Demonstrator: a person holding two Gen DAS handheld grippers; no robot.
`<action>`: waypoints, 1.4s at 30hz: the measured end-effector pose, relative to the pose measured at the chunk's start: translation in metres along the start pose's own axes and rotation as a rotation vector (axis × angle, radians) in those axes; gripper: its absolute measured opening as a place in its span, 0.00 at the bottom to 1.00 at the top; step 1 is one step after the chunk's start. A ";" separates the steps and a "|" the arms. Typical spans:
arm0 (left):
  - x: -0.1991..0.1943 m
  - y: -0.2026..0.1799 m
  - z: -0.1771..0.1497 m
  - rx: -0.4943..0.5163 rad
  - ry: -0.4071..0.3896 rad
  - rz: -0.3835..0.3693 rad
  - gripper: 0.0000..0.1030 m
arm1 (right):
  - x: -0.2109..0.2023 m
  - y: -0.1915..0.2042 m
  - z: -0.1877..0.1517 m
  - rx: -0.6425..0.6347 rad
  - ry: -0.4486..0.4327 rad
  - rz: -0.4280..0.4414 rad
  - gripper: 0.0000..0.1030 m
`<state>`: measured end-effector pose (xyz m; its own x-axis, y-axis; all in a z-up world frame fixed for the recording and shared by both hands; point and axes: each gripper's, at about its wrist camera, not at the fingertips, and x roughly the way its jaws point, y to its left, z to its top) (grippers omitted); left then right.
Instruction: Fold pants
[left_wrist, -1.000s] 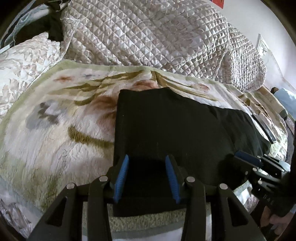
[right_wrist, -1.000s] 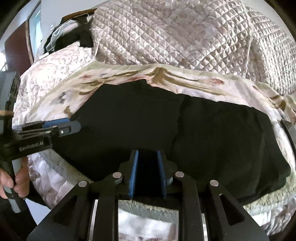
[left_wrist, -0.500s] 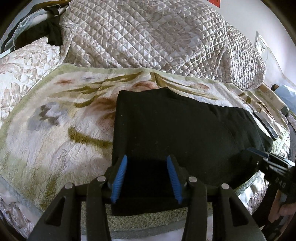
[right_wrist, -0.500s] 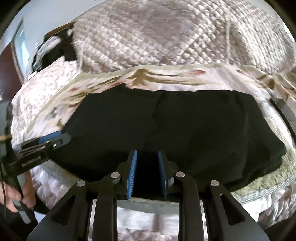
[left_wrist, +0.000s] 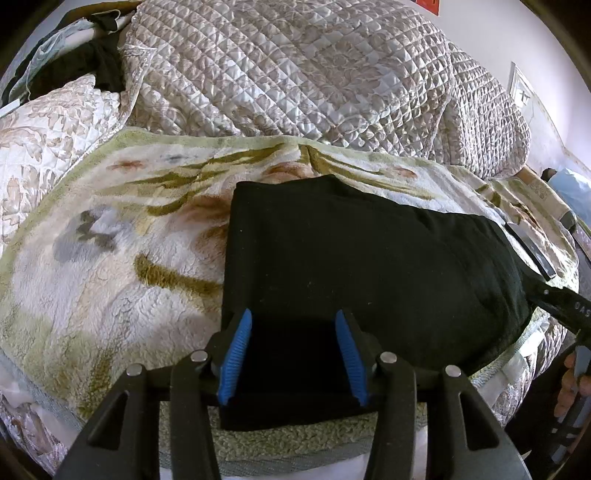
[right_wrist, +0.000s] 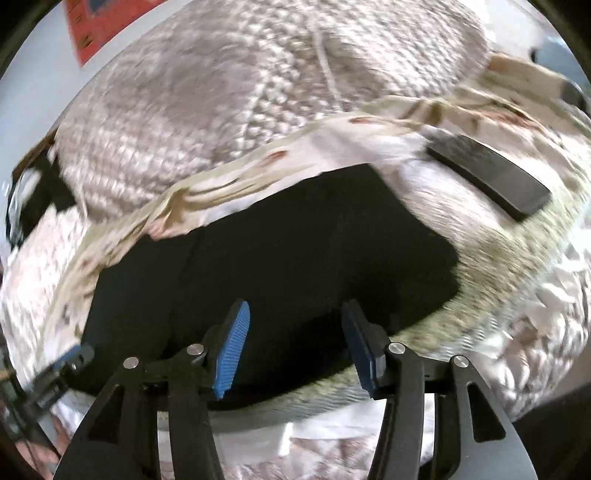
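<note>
The right wrist view is motion-blurred throughout: the quilted cover (right_wrist: 236, 103) and floral blanket (right_wrist: 491, 266) lose their detail. The left gripper (right_wrist: 62, 365) is smeared and cut by that frame's left edge. In the left wrist view the right gripper (left_wrist: 565, 310) runs off the right edge, its fingertips unseen.

Left wrist view. Folded black pants (left_wrist: 362, 280) lie flat on a floral fleece blanket (left_wrist: 110, 266), spreading from centre toward 3 o'clock. The left gripper (left_wrist: 293, 354), at 6 o'clock, stands with jaws apart over the pants' near edge. A quilted bedspread (left_wrist: 303, 74) fills 12 o'clock. The right gripper (left_wrist: 557, 306) enters at 3 o'clock, beside a dark flat bar (left_wrist: 532, 251).
</note>
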<state>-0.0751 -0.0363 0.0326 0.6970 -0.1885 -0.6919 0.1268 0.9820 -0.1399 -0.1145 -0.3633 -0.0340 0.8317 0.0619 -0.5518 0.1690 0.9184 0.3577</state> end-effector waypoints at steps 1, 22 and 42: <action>0.000 0.000 0.001 -0.002 0.002 -0.002 0.49 | -0.004 -0.002 -0.001 0.015 -0.004 -0.001 0.51; 0.001 0.005 0.002 -0.030 0.002 -0.024 0.49 | 0.000 -0.035 0.012 0.257 -0.040 0.056 0.59; 0.003 0.005 0.023 -0.044 0.070 0.040 0.51 | 0.023 -0.014 0.055 0.157 0.001 0.065 0.19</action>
<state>-0.0559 -0.0316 0.0460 0.6494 -0.1507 -0.7454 0.0674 0.9877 -0.1410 -0.0686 -0.3960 -0.0097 0.8431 0.1198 -0.5242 0.1954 0.8400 0.5062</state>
